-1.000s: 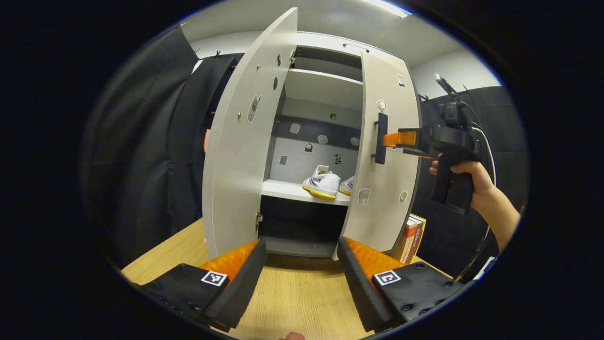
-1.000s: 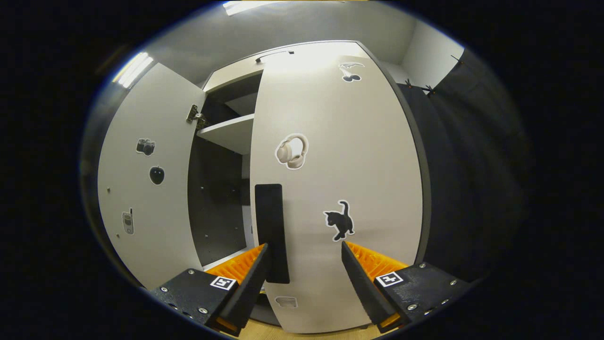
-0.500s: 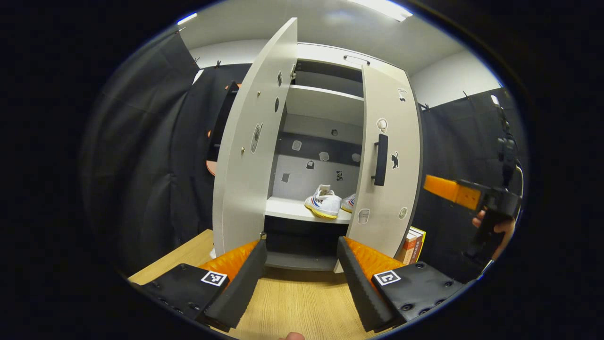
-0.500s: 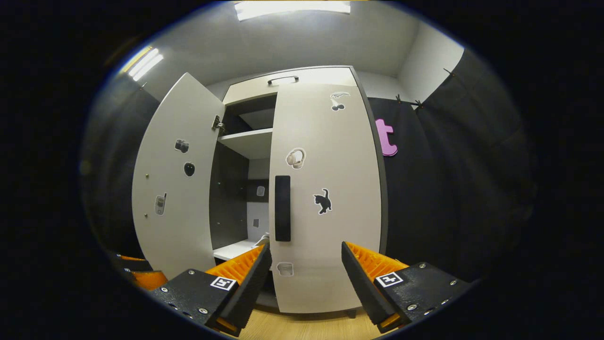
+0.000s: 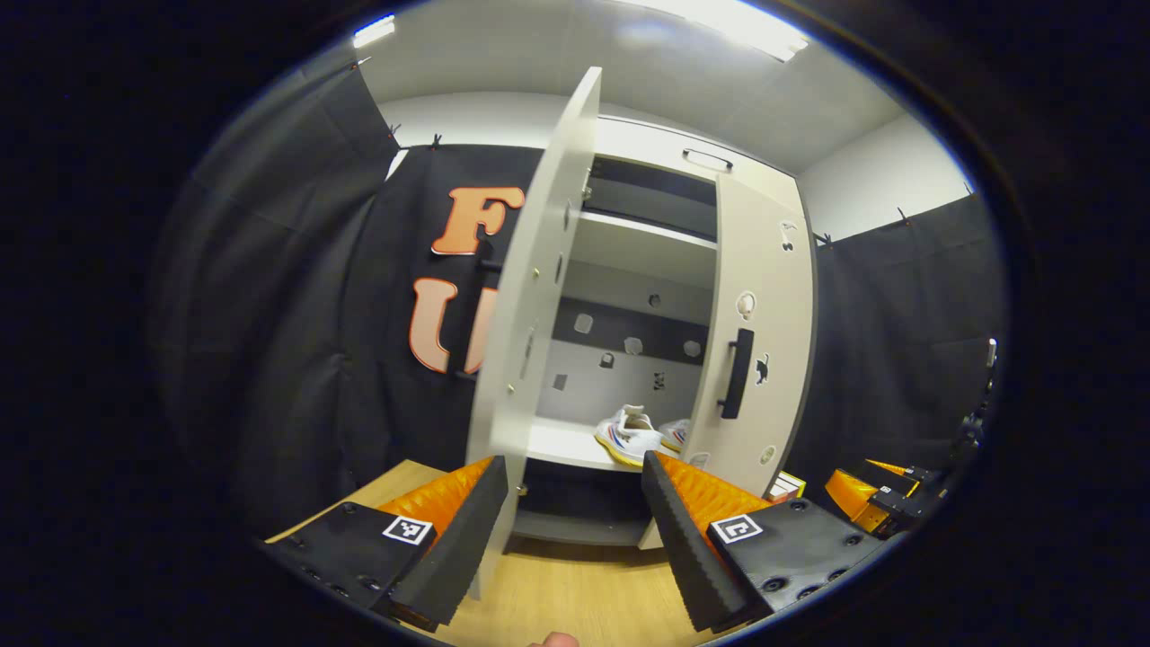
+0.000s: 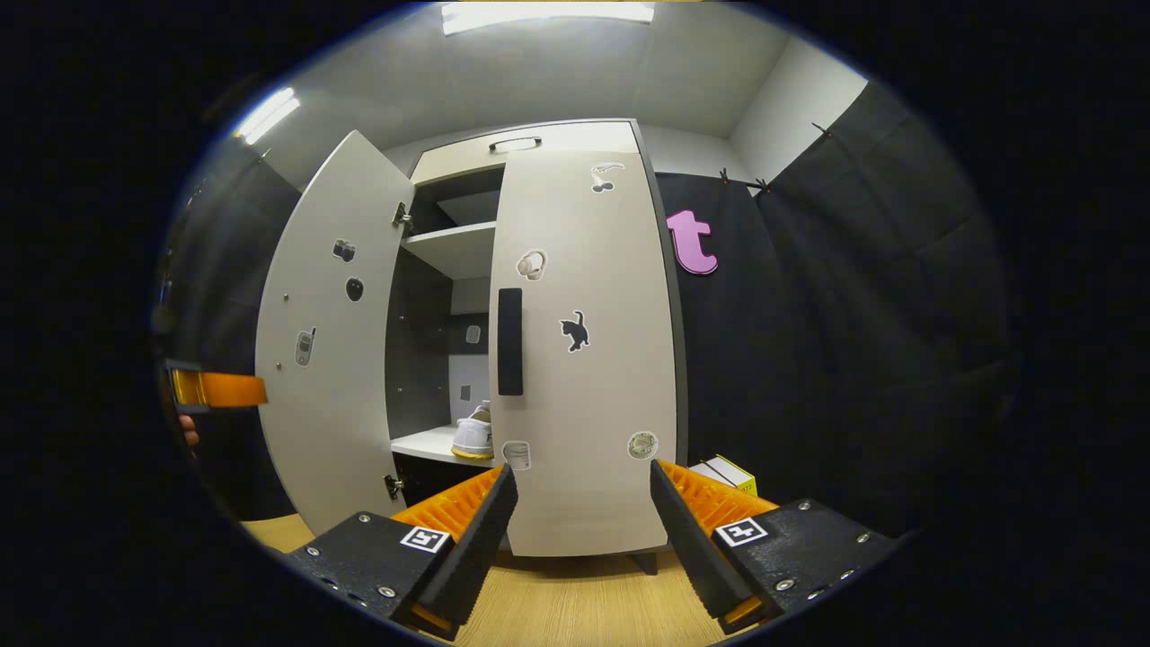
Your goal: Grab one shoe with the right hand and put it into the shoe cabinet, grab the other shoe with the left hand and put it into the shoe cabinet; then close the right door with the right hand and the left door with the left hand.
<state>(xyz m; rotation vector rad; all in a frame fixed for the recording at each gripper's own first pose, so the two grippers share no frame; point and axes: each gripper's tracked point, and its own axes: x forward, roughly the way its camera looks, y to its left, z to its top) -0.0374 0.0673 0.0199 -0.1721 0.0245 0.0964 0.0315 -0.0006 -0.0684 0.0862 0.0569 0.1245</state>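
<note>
The white shoe cabinet (image 5: 656, 153) stands on the wooden table. Its left door (image 5: 530, 359) hangs wide open, seen almost edge-on just beyond my left gripper (image 5: 570, 530), which is open and holds nothing. The right door (image 6: 584, 359), with a black handle (image 6: 509, 341), is almost shut. My right gripper (image 6: 579, 530) is open and empty, some way back from that door; it also appears low at the right as the right gripper (image 5: 876, 503). Two white shoes (image 5: 633, 431) sit on the middle shelf; one shoe (image 6: 474, 436) peeks past the right door. The left gripper (image 6: 216, 389) shows far left.
Books (image 5: 783, 485) and a yellow-and-white box (image 6: 728, 469) lie at the cabinet's right foot. Black cloth walls surround the booth. The wooden tabletop (image 6: 575, 611) stretches in front of the cabinet.
The right gripper came off the right door's handle and drew back and down, leaving that door almost shut. The left gripper shifted left, so the left door now appears edge-on.
</note>
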